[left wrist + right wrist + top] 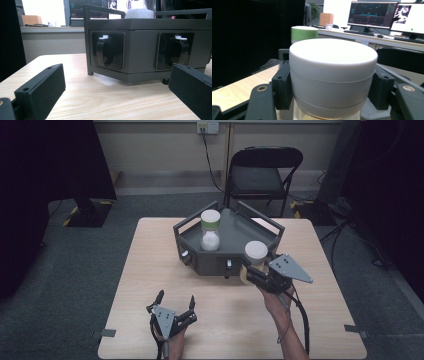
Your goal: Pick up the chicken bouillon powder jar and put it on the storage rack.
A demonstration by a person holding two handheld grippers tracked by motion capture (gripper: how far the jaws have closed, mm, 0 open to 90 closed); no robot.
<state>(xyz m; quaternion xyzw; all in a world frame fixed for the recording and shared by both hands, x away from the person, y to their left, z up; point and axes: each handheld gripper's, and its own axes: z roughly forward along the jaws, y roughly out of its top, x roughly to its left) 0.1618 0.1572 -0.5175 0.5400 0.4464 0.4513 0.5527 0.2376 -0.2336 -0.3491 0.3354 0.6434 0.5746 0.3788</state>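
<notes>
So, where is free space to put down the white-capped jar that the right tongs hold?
Inside the grey tray, right of the green-lidded jar, the floor is bare. The table is also bare between tray and left tongs. The tray's left part is crowded.

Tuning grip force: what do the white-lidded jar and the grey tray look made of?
White-lidded jar: lid looks like matte moulded plastic, smooth with a seam ring; the body below seems translucent, plastic or glass, unclear. Grey tray: dark matte, sharp-edged panels, probably plastic or painted metal.
</notes>
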